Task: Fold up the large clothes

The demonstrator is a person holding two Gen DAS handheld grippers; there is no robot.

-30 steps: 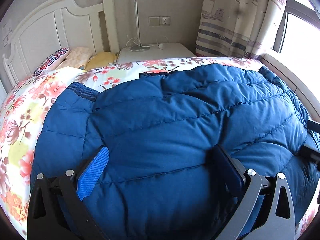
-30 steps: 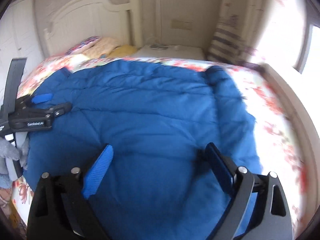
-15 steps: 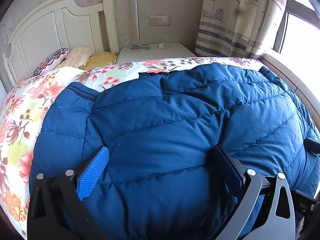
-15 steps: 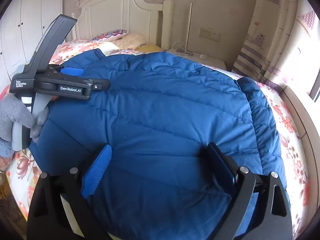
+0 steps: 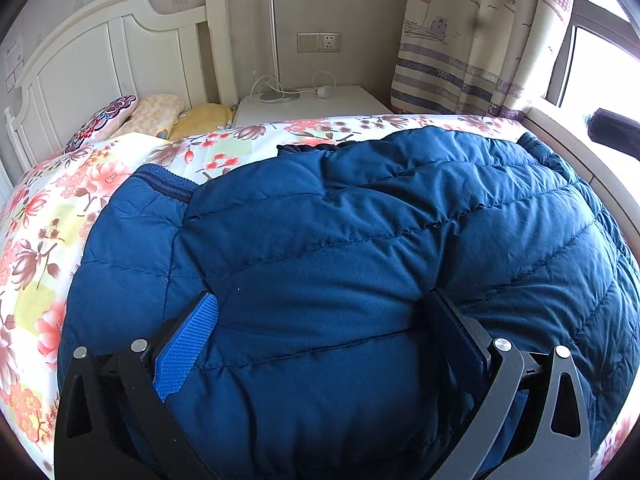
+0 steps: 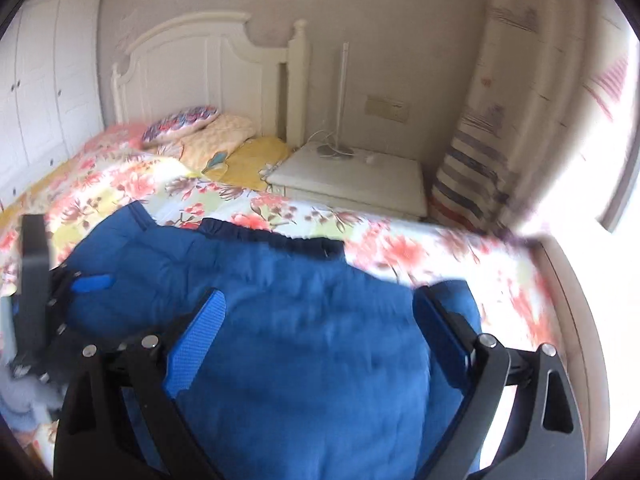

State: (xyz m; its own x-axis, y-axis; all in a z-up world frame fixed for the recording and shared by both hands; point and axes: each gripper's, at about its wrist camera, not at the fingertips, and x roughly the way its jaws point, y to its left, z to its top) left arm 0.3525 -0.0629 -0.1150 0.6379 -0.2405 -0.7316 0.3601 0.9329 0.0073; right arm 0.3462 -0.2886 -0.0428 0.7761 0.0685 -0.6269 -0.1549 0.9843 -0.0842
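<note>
My left claw (image 5: pixel 320 320) is spread wide, its two fingers pressed down into the puffy blue down jacket (image 5: pixel 340 260) with a broad bulge of quilted fabric swelling up between them; nothing is pinched. My right claw (image 6: pixel 316 320) is spread just as wide over the same jacket, with fabric between its fingers too, though that view is smeared and I cannot tell whether the pads touch the cloth. The jacket lies across the bed on the floral bedspread (image 5: pixel 52 216), filling most of the near half, with a ribbed cuff (image 5: pixel 164 182) at its far left edge and a dark elastic hem along the far side. From the right wrist view my left claw shows at the left, down on the jacket's left side. Beyond the jacket are pillows (image 5: pixel 152 116) against the white headboard (image 5: pixel 100 52), a white nightstand (image 5: pixel 320 104) with a lamp pole (image 5: pixel 273 40), and a striped curtain (image 5: pixel 472 40) at the far right.
</note>
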